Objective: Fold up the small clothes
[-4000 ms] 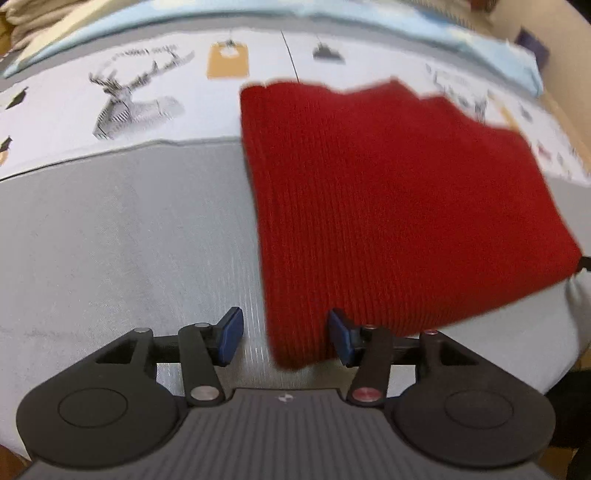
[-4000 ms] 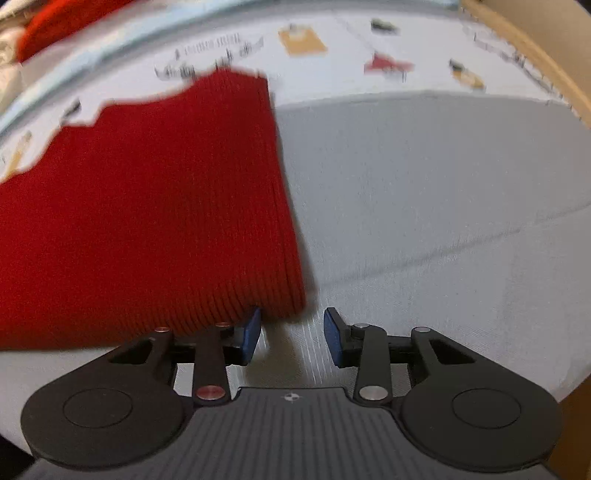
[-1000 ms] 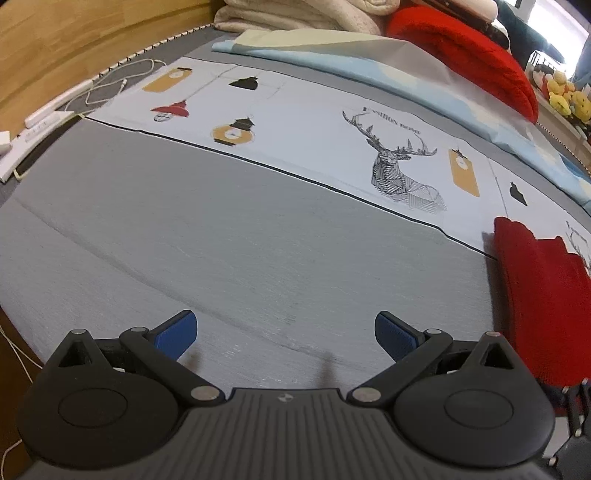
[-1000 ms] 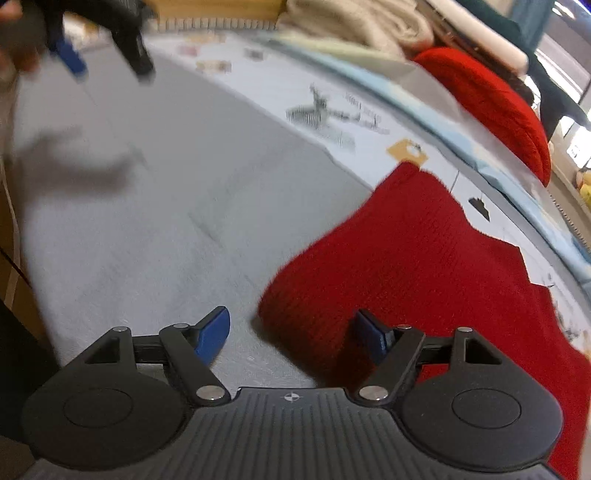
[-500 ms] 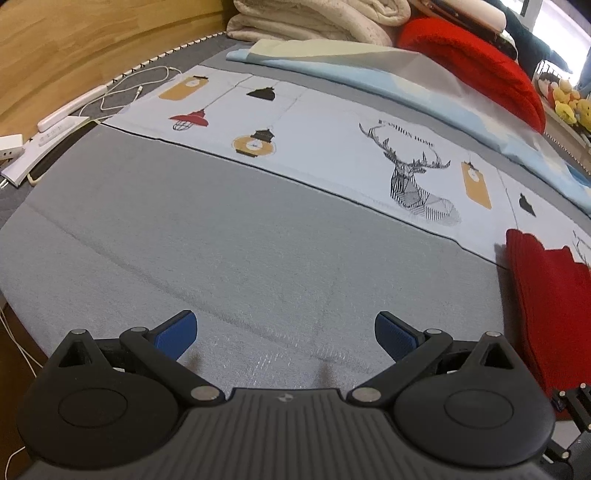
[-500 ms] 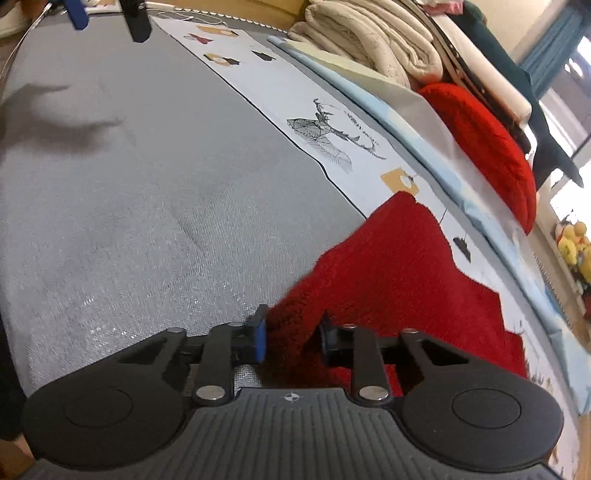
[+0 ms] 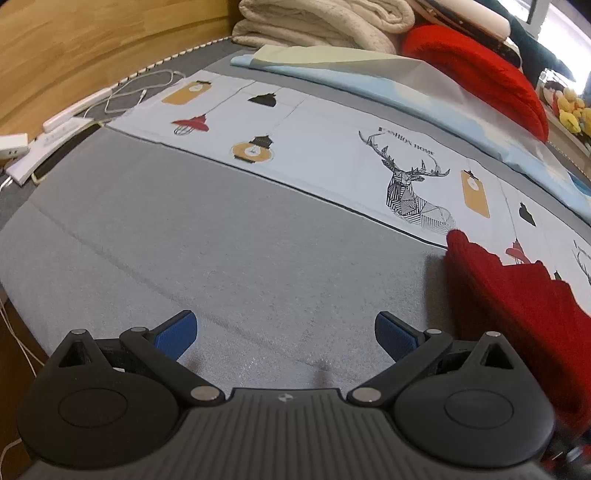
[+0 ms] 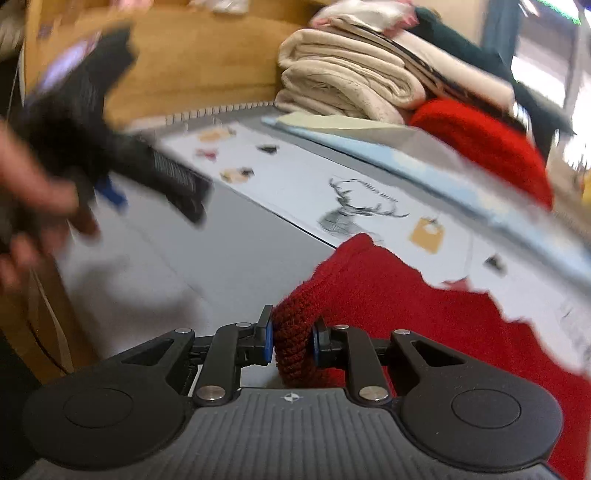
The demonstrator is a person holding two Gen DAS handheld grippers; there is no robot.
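A red knit garment (image 8: 424,314) lies on the grey bed cover (image 7: 221,240); its near left corner is bunched and raised off the cover. My right gripper (image 8: 293,338) has that corner between its blue pads, and its jaws are closing on it. The same garment (image 7: 517,314) shows at the right edge of the left wrist view. My left gripper (image 7: 286,334) hangs open over bare grey cover, well left of the garment, with nothing between its fingers. In the right wrist view the left gripper (image 8: 110,166) appears blurred at the upper left, held by a hand (image 8: 33,206).
A white printed sheet with a deer (image 7: 406,184) runs across the bed behind the garment. Folded beige blankets (image 7: 325,22) and a red cushion (image 7: 476,74) are stacked at the back. Cables and a power strip (image 7: 110,96) lie at the far left by a wooden wall.
My right gripper went from open around the garment's corner to clamped on it and rose, pulling the corner up. The left gripper stayed open in place.
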